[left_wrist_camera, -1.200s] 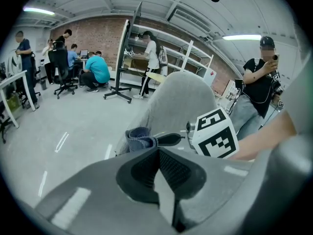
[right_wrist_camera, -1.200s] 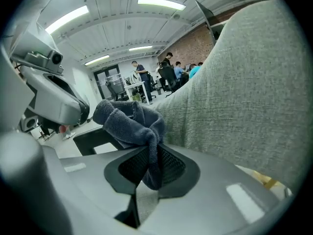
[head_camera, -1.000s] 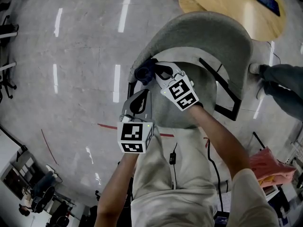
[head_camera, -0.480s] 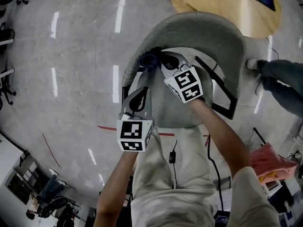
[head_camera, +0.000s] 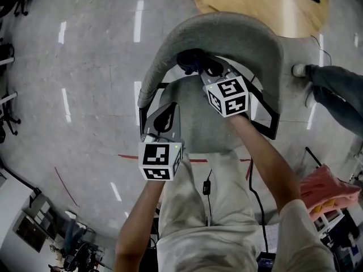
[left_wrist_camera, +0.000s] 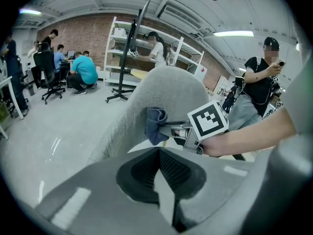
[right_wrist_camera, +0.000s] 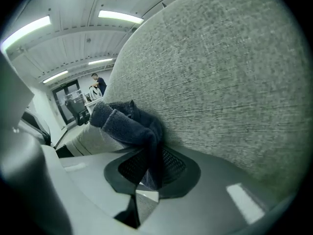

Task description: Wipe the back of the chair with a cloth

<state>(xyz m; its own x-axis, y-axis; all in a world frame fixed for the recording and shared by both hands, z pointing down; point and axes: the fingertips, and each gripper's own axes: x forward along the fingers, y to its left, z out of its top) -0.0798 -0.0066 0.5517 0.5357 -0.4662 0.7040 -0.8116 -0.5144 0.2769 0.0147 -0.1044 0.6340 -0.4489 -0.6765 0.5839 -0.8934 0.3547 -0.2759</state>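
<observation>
The grey upholstered chair back (head_camera: 227, 30) curves round the seat (head_camera: 198, 123) below me. A dark blue cloth (head_camera: 190, 61) is pressed against the inner face of the back, left of its middle, with my right gripper (head_camera: 203, 68) shut on it. In the right gripper view the bunched cloth (right_wrist_camera: 132, 126) sits between the jaws and touches the chair back (right_wrist_camera: 220, 82). My left gripper (head_camera: 164, 115) hovers over the seat's left side, shut and empty. From the left gripper view I see the cloth (left_wrist_camera: 155, 125) and the chair back (left_wrist_camera: 161, 87).
A round wooden table (head_camera: 255, 1) stands just behind the chair. A person's leg and shoe (head_camera: 332, 89) are at the right. A pink bag (head_camera: 329, 188) lies at the lower right. Black armrest frames (head_camera: 266, 115) flank the seat. Several people (left_wrist_camera: 83, 70) sit at desks far off.
My right gripper has slid the cloth along the inner chair back, from its left end toward the middle. The left gripper has hardly moved.
</observation>
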